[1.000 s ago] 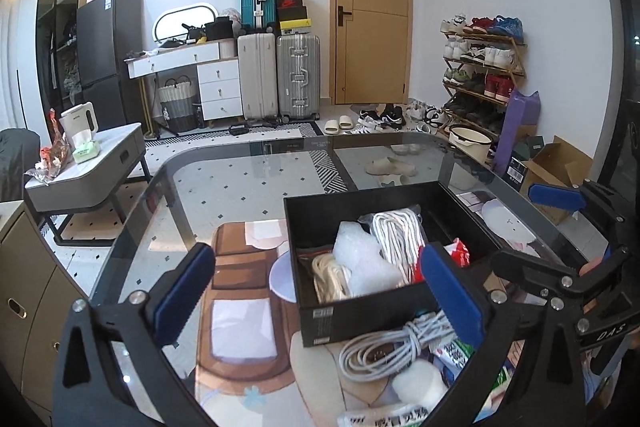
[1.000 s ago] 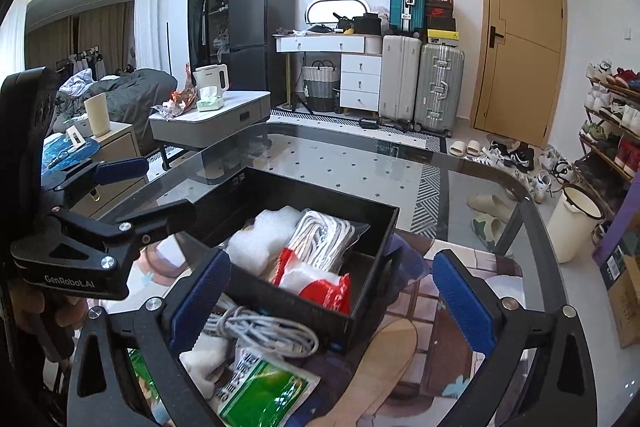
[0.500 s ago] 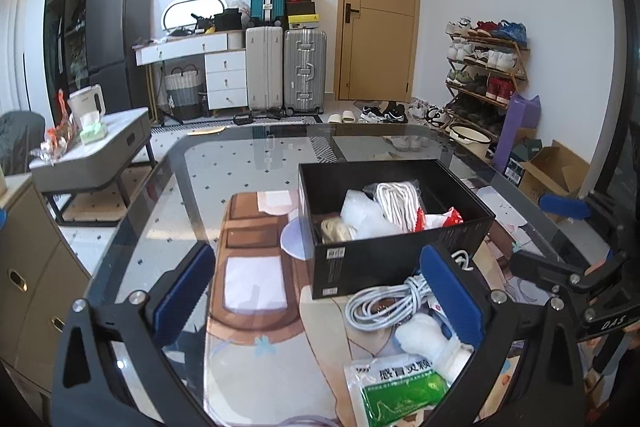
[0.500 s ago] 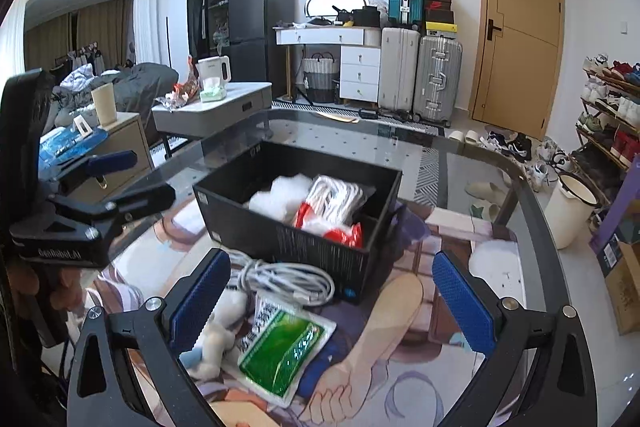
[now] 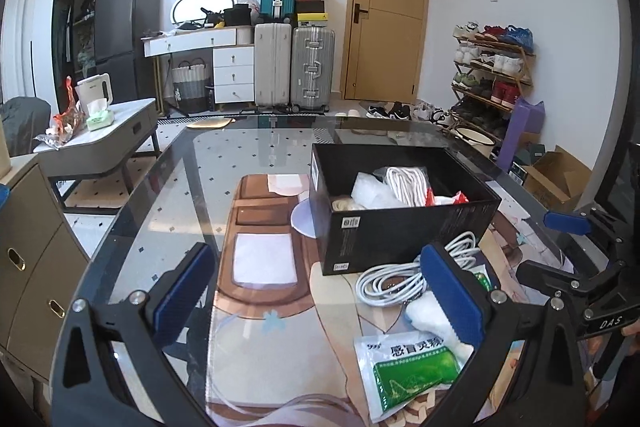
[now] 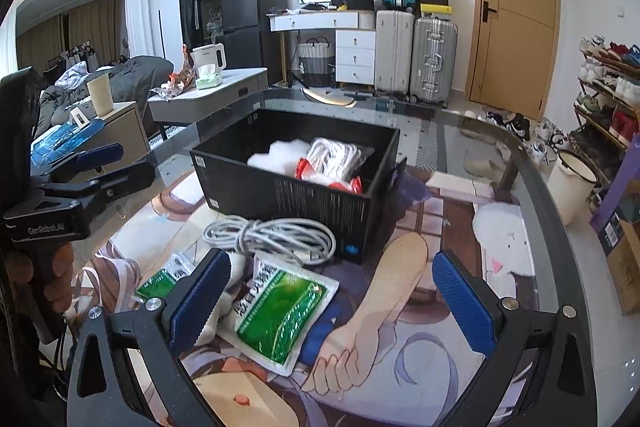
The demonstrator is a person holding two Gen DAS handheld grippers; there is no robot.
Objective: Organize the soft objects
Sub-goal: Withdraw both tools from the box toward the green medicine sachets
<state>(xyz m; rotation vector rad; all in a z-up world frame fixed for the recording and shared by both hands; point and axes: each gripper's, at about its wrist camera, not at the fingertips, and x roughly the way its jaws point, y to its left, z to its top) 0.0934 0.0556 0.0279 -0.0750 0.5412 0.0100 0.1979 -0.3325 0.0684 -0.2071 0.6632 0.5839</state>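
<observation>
A black box stands on the glass table and holds a white foam piece, a bag of white cord and a red-and-white packet. In front of it lie a white cable coil, a green-and-white pouch, a second pouch and a white soft roll. My left gripper is open and empty, left of the pile. My right gripper is open and empty above the green pouch.
The table carries a printed mat under glass, with a rounded edge. A low grey side table and a cabinet stand to the left. Suitcases, a door and a shoe rack are behind.
Both grippers have pulled back from the box, so the cable, pouches and roll in front of it now show. Both stay open and empty.
</observation>
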